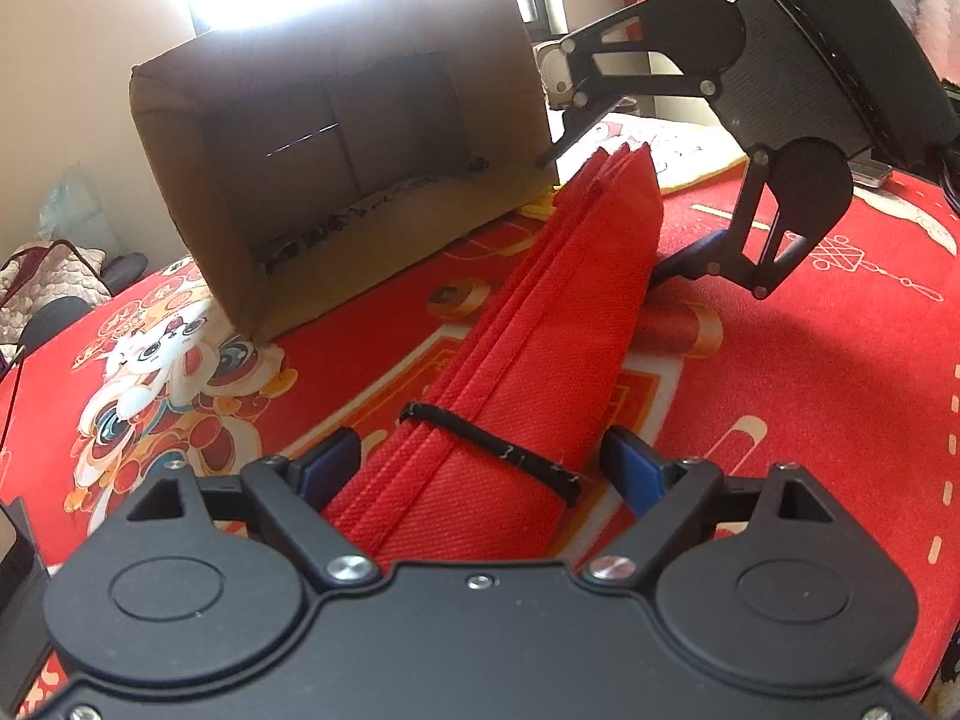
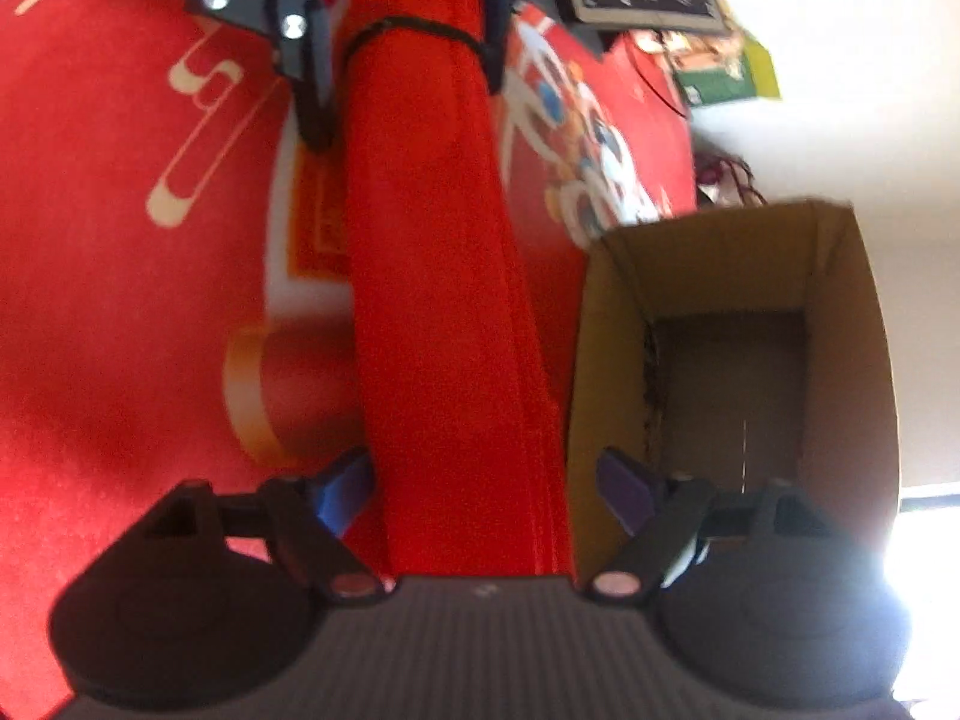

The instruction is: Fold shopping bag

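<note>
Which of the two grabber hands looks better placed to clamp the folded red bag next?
Probably the right gripper: its jaws already straddle the far end of the red bag, standing narrower. The left gripper spans the end with the black band, jaws wide.

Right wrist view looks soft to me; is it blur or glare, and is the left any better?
Right wrist: motion blur smears the folded red bag and cardboard box; window glare burns the lower right corner. Left wrist: sharp, bag crisp, but the backlit window washes out above the box.
</note>
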Demonstrator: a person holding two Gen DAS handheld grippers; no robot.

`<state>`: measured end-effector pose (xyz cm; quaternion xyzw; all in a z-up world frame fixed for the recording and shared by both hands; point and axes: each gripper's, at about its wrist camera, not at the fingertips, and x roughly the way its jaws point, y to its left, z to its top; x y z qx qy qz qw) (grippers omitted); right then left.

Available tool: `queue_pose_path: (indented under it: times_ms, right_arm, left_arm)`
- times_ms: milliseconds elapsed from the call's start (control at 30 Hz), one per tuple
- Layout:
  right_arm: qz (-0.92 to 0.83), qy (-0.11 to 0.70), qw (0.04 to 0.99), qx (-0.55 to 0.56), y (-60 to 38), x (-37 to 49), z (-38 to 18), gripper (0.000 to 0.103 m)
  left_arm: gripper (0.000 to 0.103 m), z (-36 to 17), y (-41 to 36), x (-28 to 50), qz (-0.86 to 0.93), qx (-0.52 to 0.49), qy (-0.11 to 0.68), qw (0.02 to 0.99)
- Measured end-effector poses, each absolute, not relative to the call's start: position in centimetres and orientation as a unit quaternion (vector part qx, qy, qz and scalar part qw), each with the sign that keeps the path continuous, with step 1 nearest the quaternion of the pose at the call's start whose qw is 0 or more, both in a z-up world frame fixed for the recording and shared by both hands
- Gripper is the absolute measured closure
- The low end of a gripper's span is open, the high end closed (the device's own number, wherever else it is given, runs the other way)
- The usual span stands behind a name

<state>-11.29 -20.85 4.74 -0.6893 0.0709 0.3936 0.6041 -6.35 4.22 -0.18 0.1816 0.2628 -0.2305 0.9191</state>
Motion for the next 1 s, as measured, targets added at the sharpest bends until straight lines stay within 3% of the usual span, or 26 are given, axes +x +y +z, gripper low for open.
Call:
queue_pose_path:
  times_ms: [100,200,300,600,700,833,1000]
  right_arm:
    - [0.399,0.097,0.613,-0.675,-20.9,-11.4,4.8,0.056]
    - [0.394,0.100,0.629,-0.662,-21.1,-11.6,4.7,0.061]
    - [0.383,0.090,0.638,-0.662,-21.1,-11.6,4.1,0.062]
    - [0.350,0.089,0.643,-0.675,-24.7,-10.7,4.8,0.061]
    - [0.344,0.080,0.644,-0.679,-25.8,-10.9,5.0,0.061]
    - [0.335,0.062,0.650,-0.679,-26.5,-11.3,5.4,0.060]
    - [0.326,0.042,0.657,-0.678,-27.1,-11.5,6.3,0.060]
  left_arm:
    - [0.013,-0.2,4.2,-6.3,-0.231,0.180,0.264,0.919]
    - [0.013,-0.2,4.3,-6.2,-0.231,0.179,0.265,0.919]
    - [0.003,-0.3,3.8,-6.6,-0.212,0.197,0.255,0.923]
    - [0.004,-0.4,3.3,-9.4,-0.196,0.258,0.220,0.920]
    - [0.014,-0.2,3.5,-9.6,-0.195,0.268,0.224,0.917]
    - [0.018,-0.2,2.9,-9.9,-0.197,0.304,0.210,0.908]
    - [0.037,0.5,1.9,-9.7,-0.206,0.325,0.213,0.898]
